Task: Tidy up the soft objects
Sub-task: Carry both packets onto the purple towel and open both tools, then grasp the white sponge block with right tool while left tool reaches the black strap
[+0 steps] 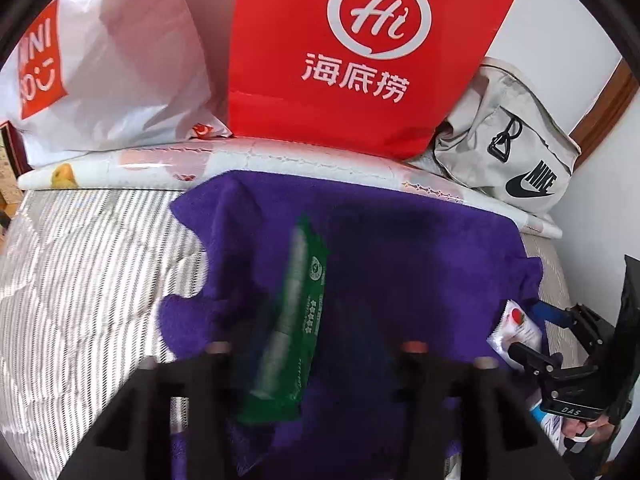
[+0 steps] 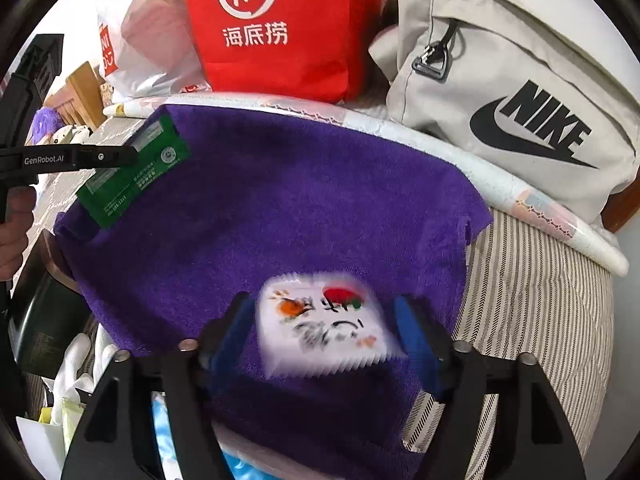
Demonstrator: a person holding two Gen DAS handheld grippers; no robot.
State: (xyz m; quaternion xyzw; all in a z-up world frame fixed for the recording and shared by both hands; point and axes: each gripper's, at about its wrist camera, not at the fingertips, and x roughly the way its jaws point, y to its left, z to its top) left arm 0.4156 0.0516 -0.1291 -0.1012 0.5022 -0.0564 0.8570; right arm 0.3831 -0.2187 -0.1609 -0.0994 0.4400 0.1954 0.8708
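While both packets are hanging over the purple towel (image 2: 280,200), the sorting looks barely begun: the left gripper (image 1: 308,344) is clamping a green packet (image 1: 296,320), and the right gripper (image 2: 324,328) is squeezing a white packet (image 2: 324,328). Legible behind: a Haidilao "Hi" bag (image 2: 272,28), a Nike bag (image 2: 500,92), a Miniso bag (image 1: 100,68).

- The left wrist view looks forward and down along its claw (image 1: 316,344), close over the purple towel (image 1: 400,248) on the bed.
- The right wrist view faces likewise, close over the same towel (image 2: 280,200).
- Both share the towel, red bag (image 1: 360,60) (image 2: 276,28) and grey Nike bag (image 1: 508,148) (image 2: 500,100); each shows the other claw at its edge.
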